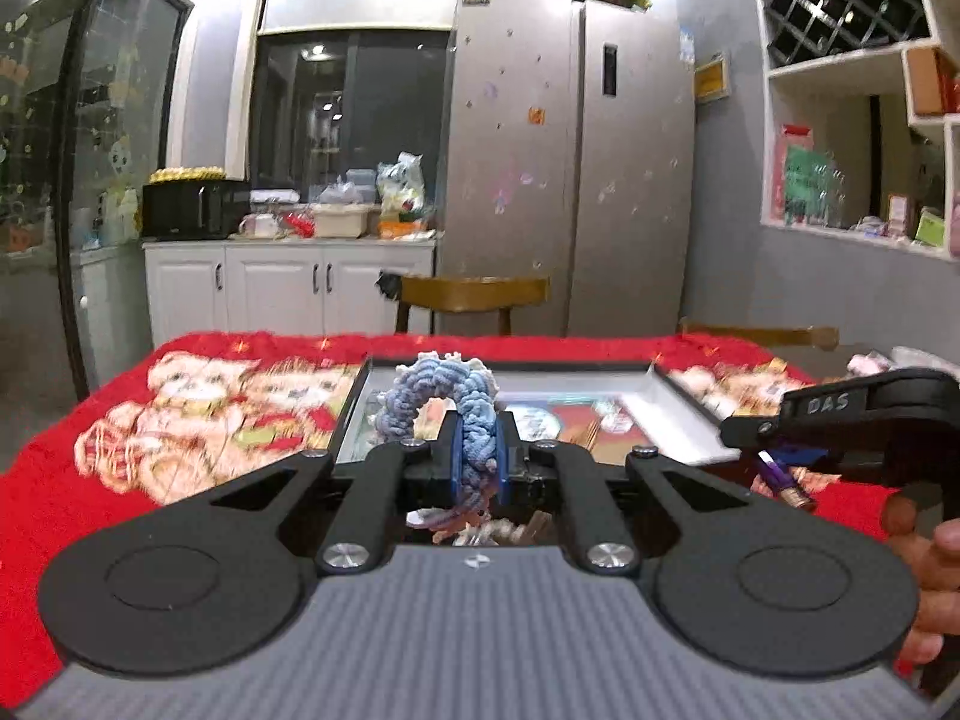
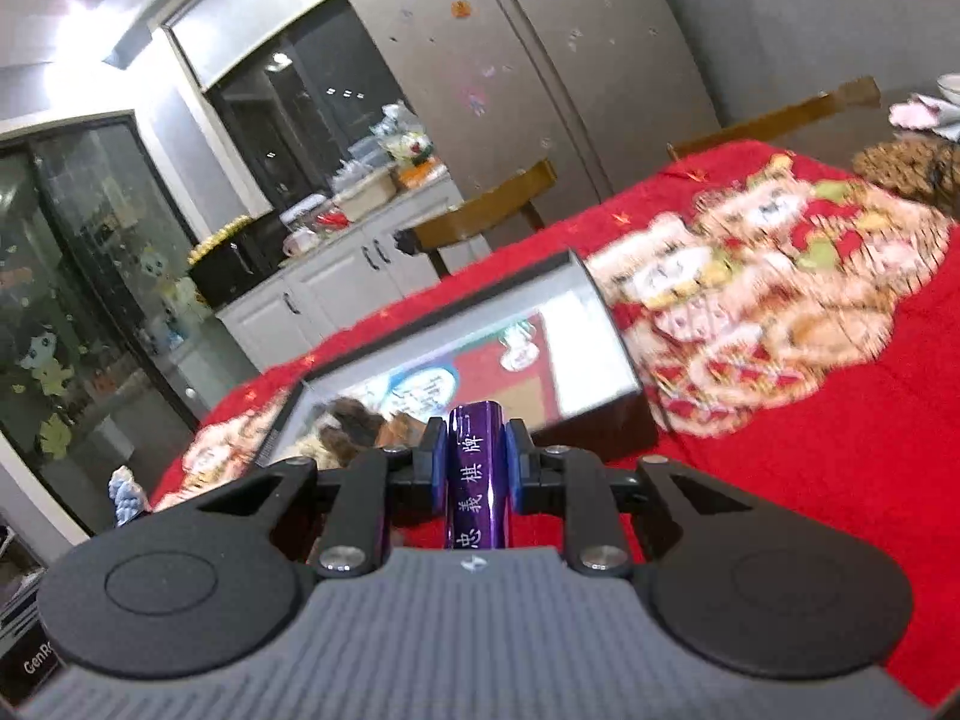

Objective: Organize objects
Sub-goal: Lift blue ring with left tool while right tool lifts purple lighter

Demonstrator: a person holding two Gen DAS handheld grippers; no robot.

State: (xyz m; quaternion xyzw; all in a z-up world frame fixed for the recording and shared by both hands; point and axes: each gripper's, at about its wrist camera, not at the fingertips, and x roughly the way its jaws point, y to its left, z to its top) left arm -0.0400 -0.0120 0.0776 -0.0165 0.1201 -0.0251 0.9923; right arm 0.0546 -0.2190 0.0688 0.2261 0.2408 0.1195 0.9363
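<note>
Left tongs (image 1: 474, 456): clamped on knitted scrunchie (image 1: 441, 399) | right tongs (image 2: 477, 459): clamped on purple tube (image 2: 478, 474) | risk: smooth tube slips; scrunchie snags the box (image 2: 606, 324) rim.

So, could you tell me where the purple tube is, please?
The purple tube is clamped upright in the right gripper, just before the open box on the red cloth.

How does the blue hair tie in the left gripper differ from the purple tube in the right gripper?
The hair tie is a soft, knitted ring in pale blue and white; the purple tube is a smooth, shiny, straight cylinder with white characters along it. The hair tie bulges above the left gripper as an open loop; the tube lies lengthwise between the pads of the right gripper. Both are pinched between blue pads, held above the red tablecloth near the open box.
</note>
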